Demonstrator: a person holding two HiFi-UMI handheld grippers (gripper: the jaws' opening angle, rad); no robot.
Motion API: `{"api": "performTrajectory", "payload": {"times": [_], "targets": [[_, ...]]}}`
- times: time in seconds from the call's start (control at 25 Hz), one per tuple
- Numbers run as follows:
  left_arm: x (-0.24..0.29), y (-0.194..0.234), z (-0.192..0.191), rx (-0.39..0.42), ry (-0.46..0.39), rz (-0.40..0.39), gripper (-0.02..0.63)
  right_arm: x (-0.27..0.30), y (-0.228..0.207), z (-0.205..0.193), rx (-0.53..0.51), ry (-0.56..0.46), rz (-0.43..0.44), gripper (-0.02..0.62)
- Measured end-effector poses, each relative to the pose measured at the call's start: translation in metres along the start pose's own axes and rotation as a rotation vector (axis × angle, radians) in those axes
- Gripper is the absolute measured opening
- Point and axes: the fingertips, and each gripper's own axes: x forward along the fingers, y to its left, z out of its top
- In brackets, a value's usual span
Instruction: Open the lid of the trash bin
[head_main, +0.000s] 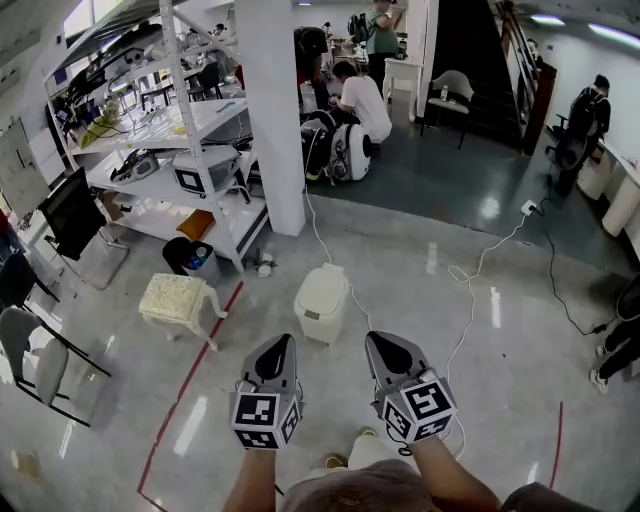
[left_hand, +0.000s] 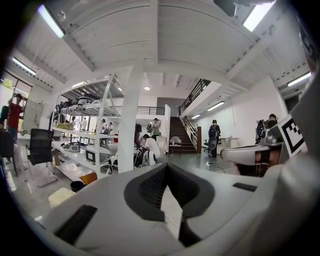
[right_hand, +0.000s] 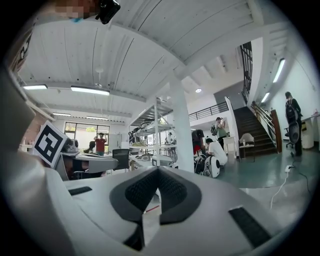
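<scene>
On the glossy floor just ahead of me stands the white trash bin (head_main: 322, 303), lid (head_main: 324, 285) down, near the foot of the white pillar (head_main: 272, 110) and with a small cushioned stool (head_main: 179, 297) off to its left. I'm holding the left gripper (head_main: 279, 347) and right gripper (head_main: 381, 345) side by side above the floor, both short of the bin and touching nothing. Each gripper's jaws are closed tip to tip with nothing between them.
</scene>
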Motion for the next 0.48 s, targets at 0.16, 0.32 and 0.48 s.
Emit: {"api": "performTrajectory", "payload": {"times": [0.16,0.32,0.48], "targets": [[0.011,0.01,0.001,0.007,-0.01,0.006,-0.006,0.012,-0.002,0.001,-0.014,-0.002,-0.001,0.029],[0.029,0.021,-0.003,0.001,-0.015,0.01,-0.006,0.028,-0.013,-0.002,-0.015,-0.007,-0.008,0.029],[0.046,0.026,0.002,0.001,-0.017,0.005,-0.006,0.042,-0.022,0.002,-0.012,-0.007,-0.013,0.029]]}}
